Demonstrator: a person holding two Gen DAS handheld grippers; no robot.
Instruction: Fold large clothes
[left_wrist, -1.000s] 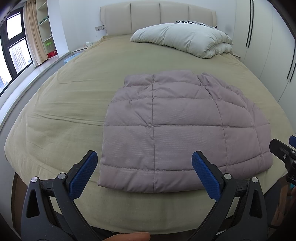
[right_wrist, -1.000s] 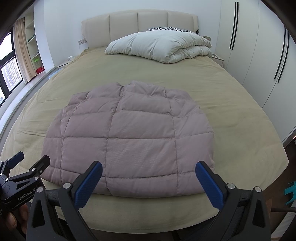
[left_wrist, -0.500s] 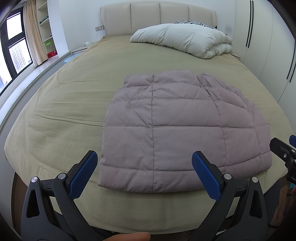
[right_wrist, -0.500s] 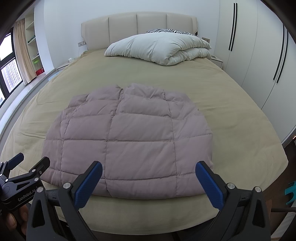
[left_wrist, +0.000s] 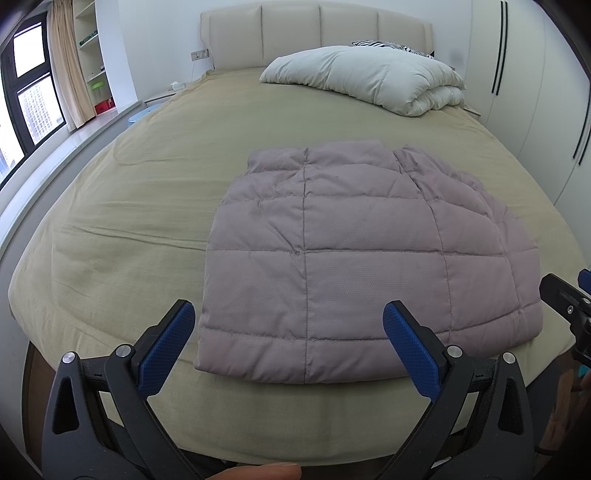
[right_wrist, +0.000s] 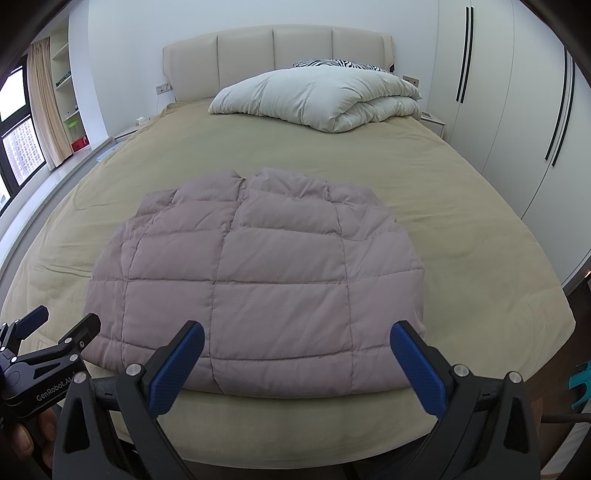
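Observation:
A mauve quilted puffer jacket (left_wrist: 354, 254) lies flat in a folded rectangle on the tan bed (left_wrist: 129, 206), near its front edge. It also shows in the right wrist view (right_wrist: 258, 284). My left gripper (left_wrist: 288, 332) is open and empty, held just short of the jacket's near hem. My right gripper (right_wrist: 295, 354) is open and empty, also just short of the near hem. The right gripper shows at the right edge of the left wrist view (left_wrist: 569, 306). The left gripper shows at the left edge of the right wrist view (right_wrist: 48, 347).
A folded white duvet (right_wrist: 325, 98) and a zebra-print pillow (right_wrist: 340, 63) lie by the headboard (right_wrist: 277, 55). White wardrobes (right_wrist: 517, 110) stand on the right. A window (left_wrist: 26, 92) and shelves (left_wrist: 92, 55) are on the left.
Both grippers have drawn back slightly from the jacket, most visibly in the right wrist view. The jacket has not moved.

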